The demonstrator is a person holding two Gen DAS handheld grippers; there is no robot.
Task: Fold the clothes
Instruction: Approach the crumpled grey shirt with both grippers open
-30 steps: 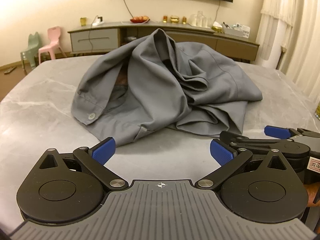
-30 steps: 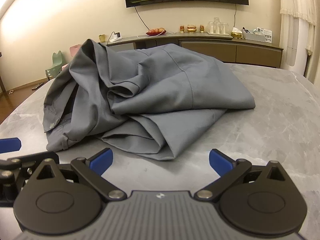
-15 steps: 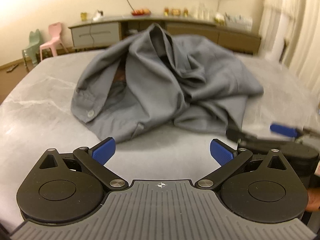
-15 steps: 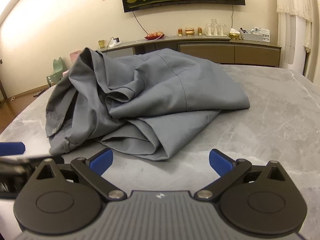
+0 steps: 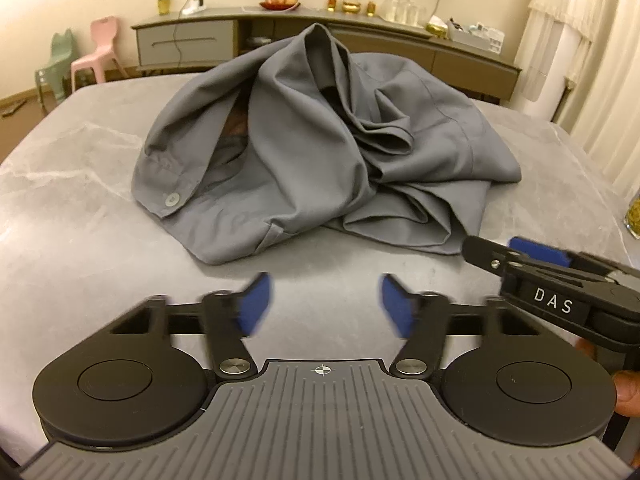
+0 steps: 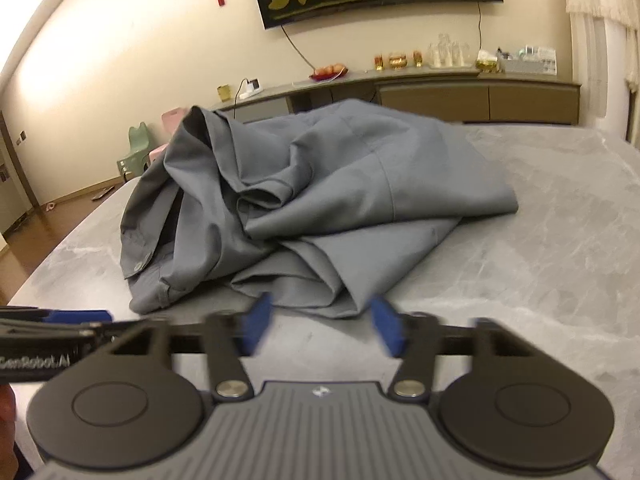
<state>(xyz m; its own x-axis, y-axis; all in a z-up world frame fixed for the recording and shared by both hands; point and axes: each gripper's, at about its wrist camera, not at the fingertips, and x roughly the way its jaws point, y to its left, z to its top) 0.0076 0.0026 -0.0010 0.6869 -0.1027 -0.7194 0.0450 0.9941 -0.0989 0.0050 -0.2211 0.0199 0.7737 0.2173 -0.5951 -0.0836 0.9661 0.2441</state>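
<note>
A crumpled grey shirt lies heaped on the marble table, a buttoned cuff at its left. In the left wrist view my left gripper hovers over bare table just short of the shirt's near hem; its blue-padded jaws are closing, blurred, with nothing between them. The right gripper shows edge-on at the right. In the right wrist view the same shirt lies ahead, and my right gripper is closing too, its pads just short of the near fold and not gripping it. The left gripper pokes in at the left edge.
A long sideboard with a fruit bowl, glasses and jars stands behind the table. Small pink and green chairs stand on the floor at the left. A glass jar sits at the table's right edge. Curtains hang at the right.
Both grippers' jaws have gone from wide open to partly closed, blurred in motion. Both views have tilted slightly, and the shirt has not moved.
</note>
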